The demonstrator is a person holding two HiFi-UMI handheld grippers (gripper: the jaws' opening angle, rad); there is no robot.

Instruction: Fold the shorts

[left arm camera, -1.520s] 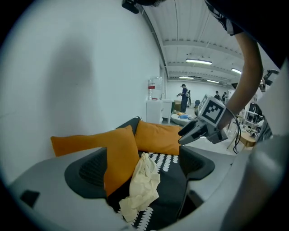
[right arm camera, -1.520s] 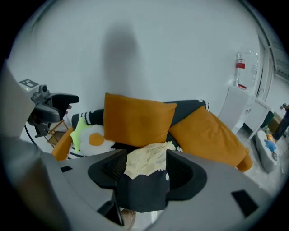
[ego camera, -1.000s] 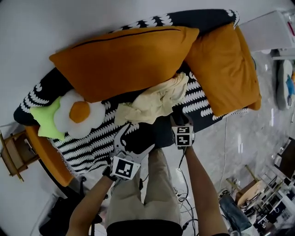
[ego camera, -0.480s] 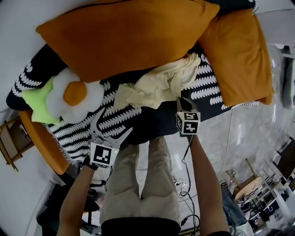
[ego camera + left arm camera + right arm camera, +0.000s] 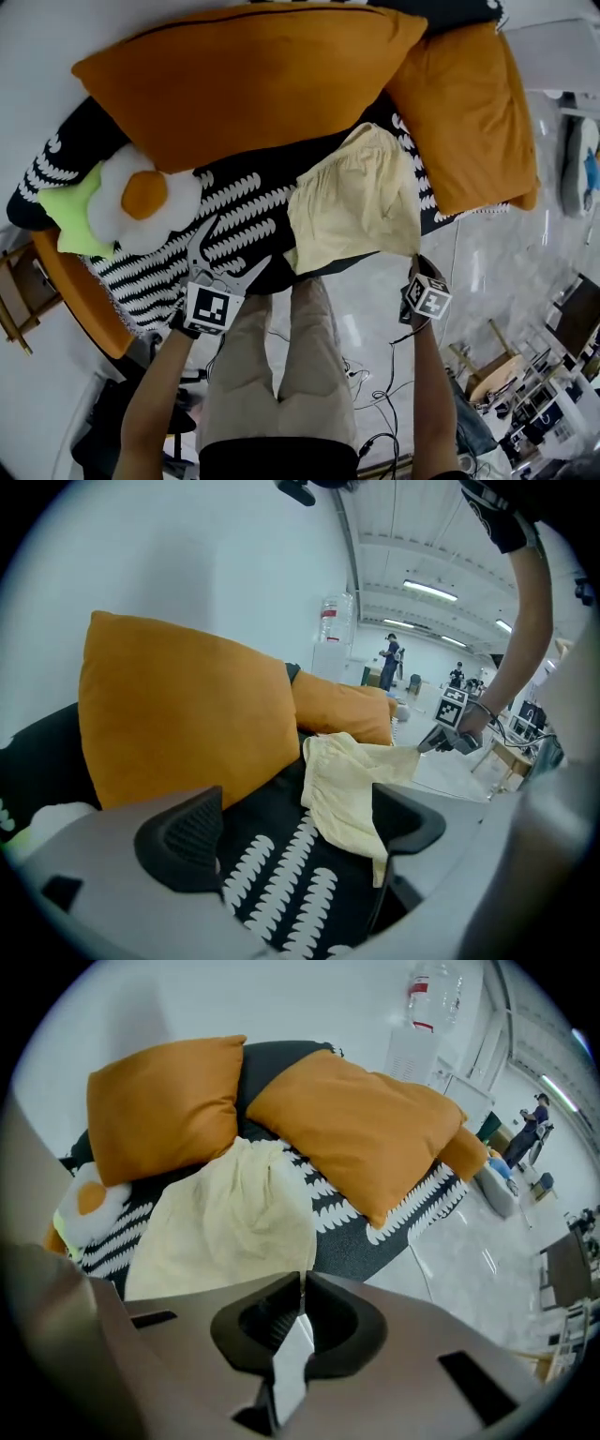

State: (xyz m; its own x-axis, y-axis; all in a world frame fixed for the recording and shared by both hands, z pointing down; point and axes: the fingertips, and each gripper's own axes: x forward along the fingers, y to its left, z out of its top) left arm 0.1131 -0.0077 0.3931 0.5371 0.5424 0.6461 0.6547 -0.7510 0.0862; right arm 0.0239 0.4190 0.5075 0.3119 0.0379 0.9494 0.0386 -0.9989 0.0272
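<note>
The pale yellow shorts (image 5: 352, 211) lie stretched over the front edge of the black-and-white patterned couch (image 5: 234, 202), one corner pulled out over the floor. That corner is pinched in my right gripper (image 5: 415, 267), whose jaws are shut on the fabric. In the right gripper view the shorts (image 5: 230, 1222) run straight down into the closed right gripper (image 5: 302, 1283). My left gripper (image 5: 232, 248) hovers open over the couch's front edge, left of the shorts and apart from them. In the left gripper view, the left gripper (image 5: 295, 832) holds nothing, and the shorts (image 5: 347, 780) stretch toward the right gripper (image 5: 441, 742).
Two big orange cushions (image 5: 244, 80) (image 5: 469, 103) lean behind the shorts. A fried-egg pillow (image 5: 150, 192) and a green star pillow (image 5: 70, 220) lie at the couch's left end. The person's legs (image 5: 281, 375) stand at the couch front, with cables (image 5: 370, 384) on the glossy floor.
The crumpled shorts have been drawn out flat toward the front right. My right gripper closed on them and swung right and back over the floor. The left gripper shifted left, then held.
</note>
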